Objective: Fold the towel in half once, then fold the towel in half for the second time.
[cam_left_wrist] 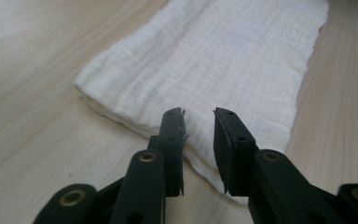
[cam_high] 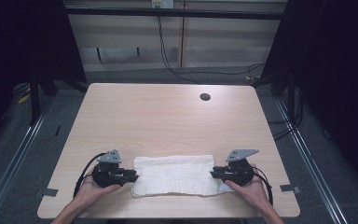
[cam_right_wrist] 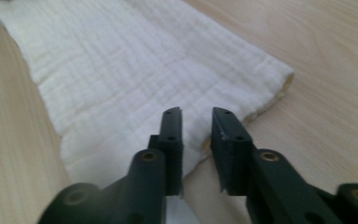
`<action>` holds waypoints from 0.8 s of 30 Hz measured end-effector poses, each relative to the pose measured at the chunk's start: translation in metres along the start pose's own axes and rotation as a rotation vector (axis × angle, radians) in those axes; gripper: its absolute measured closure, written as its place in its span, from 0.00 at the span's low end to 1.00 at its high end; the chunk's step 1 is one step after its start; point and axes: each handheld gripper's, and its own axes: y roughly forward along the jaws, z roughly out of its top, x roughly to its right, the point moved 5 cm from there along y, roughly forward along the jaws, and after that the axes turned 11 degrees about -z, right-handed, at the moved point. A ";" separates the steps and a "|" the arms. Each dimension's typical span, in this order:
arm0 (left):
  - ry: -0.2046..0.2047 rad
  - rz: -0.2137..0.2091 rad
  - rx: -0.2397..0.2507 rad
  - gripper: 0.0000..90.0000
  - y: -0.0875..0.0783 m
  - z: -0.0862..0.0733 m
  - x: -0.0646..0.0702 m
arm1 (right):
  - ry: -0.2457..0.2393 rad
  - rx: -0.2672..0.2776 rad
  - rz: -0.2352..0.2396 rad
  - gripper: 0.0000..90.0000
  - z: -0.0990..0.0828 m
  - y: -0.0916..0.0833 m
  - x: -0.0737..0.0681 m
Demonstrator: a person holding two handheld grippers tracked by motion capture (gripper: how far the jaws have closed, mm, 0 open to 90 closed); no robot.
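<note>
A folded white towel (cam_high: 175, 175) lies flat near the front edge of the wooden table (cam_high: 168, 116). My left gripper (cam_high: 135, 176) sits at the towel's left short end, pointing right. My right gripper (cam_high: 212, 172) sits at the right short end, pointing left. In the left gripper view the jaws (cam_left_wrist: 199, 114) stand a narrow gap apart just over the towel's (cam_left_wrist: 223, 60) near edge, with nothing pinched between them. The right gripper view is much the same: the black jaws (cam_right_wrist: 196, 112) are slightly apart above the towel's (cam_right_wrist: 121, 70) end, gripping nothing. A hand holds each gripper.
A round cable hole (cam_high: 205, 97) sits near the table's far right. Black cables (cam_high: 168, 60) run over the grey floor behind the table. Metal rails (cam_high: 18, 149) flank both sides. Bare tabletop lies beyond the towel.
</note>
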 end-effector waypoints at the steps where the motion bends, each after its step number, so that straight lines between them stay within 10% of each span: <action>1: -0.003 0.000 0.016 0.74 -0.004 0.002 -0.001 | -0.003 0.016 -0.004 0.75 0.002 -0.002 -0.001; 24: -0.053 0.064 0.059 0.56 -0.005 0.042 -0.032 | -0.106 0.031 0.177 0.62 0.045 0.020 -0.066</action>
